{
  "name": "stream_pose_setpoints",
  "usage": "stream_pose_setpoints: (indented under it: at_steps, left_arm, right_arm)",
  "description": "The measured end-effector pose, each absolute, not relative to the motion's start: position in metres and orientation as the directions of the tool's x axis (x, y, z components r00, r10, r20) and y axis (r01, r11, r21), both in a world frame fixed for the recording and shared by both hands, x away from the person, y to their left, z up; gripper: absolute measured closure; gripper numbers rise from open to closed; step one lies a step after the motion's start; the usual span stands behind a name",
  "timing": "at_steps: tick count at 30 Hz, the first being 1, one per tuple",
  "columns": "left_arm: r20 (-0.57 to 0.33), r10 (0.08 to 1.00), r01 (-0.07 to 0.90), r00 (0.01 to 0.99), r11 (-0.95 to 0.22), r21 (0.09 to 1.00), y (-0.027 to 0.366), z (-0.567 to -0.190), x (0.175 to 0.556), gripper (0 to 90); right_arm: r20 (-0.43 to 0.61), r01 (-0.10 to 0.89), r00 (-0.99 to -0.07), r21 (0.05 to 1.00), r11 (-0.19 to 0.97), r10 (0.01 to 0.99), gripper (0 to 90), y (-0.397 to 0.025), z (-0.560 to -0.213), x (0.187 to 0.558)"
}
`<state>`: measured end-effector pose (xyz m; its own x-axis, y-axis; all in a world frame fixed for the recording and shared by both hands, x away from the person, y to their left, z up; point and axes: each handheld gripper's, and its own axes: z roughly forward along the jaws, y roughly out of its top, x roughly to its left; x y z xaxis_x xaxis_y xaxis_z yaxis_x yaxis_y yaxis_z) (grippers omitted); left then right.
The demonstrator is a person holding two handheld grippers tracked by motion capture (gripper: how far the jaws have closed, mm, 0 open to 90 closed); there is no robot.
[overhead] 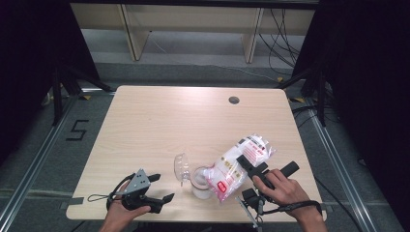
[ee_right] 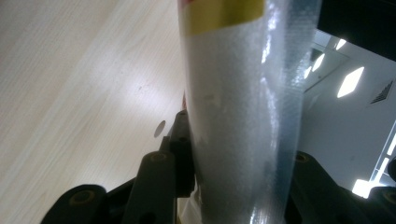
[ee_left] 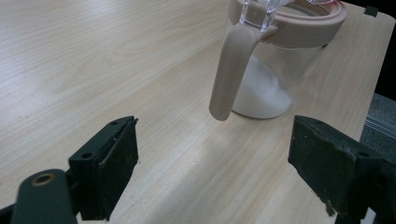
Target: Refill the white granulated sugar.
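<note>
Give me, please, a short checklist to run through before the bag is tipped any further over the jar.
1. Right gripper clamped on the bag: ok.
2. Bag mouth at the jar opening: cannot tell, the bag hides it.
3. Jar lid swung open: ok.
4. Jar upright on the table: ok.
5. Jar steadied by the left gripper: not ok, it is open and apart from the jar.
6. Room left in the jar: ok, white grains lie low.

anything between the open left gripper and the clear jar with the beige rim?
Nothing: bare wood table between the left gripper and the clear beige-rimmed jar, seen in the left gripper view.
</note>
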<state>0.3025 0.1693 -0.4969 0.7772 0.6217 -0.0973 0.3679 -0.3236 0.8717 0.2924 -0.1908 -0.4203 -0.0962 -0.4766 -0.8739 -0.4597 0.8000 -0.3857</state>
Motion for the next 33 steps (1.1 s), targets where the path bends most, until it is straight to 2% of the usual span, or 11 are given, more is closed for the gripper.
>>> stream_pose_setpoints:
  at_steps: [1,8,11,14,15,24,31,33]
  left_arm:
    - [-0.075,0.62,0.362,0.781,-0.352,0.863,0.1712,-0.4963,0.3032,15.4]
    - [-0.097,0.621,0.367,0.778,-0.324,0.872,0.1693,-0.4968,0.3024,15.4]
    - [-0.077,0.618,0.362,0.782,-0.351,0.863,0.1715,-0.4962,0.3033,15.4]
    - [-0.089,0.628,0.376,0.773,-0.342,0.861,0.1708,-0.4965,0.3024,15.4]
    - [-0.12,0.631,0.388,0.766,-0.306,0.869,0.1683,-0.4972,0.3009,15.4]
    - [-0.096,0.621,0.366,0.778,-0.325,0.872,0.1693,-0.4968,0.3025,15.4]
    - [-0.113,0.63,0.386,0.768,-0.316,0.867,0.1691,-0.4968,0.3009,15.4]
    - [-0.089,0.618,0.363,0.781,-0.333,0.87,0.1701,-0.4964,0.3025,15.4]
  right_arm:
    - [-0.873,-0.461,-0.096,-0.387,0.799,-0.478,69.1,-0.1906,-0.4202,0.2925]
    - [-0.873,-0.461,-0.104,-0.382,0.801,-0.477,69.5,-0.1903,-0.4204,0.2925]
    - [-0.871,-0.46,-0.105,-0.386,0.8,-0.48,69.6,-0.1899,-0.4204,0.2924]
    - [-0.871,-0.457,-0.109,-0.385,0.802,-0.48,69.8,-0.1895,-0.4204,0.2918]
    - [-0.871,-0.457,-0.109,-0.383,0.803,-0.479,69.8,-0.1895,-0.4204,0.2917]
    - [-0.867,-0.463,-0.096,-0.397,0.793,-0.49,70.1,-0.1877,-0.4208,0.2914]
    - [-0.859,-0.482,-0.094,-0.404,0.778,-0.504,70.4,-0.1813,-0.4238,0.2895]
    - [-0.859,-0.48,-0.1,-0.4,0.781,-0.501,70.5,-0.1812,-0.4237,0.2897]
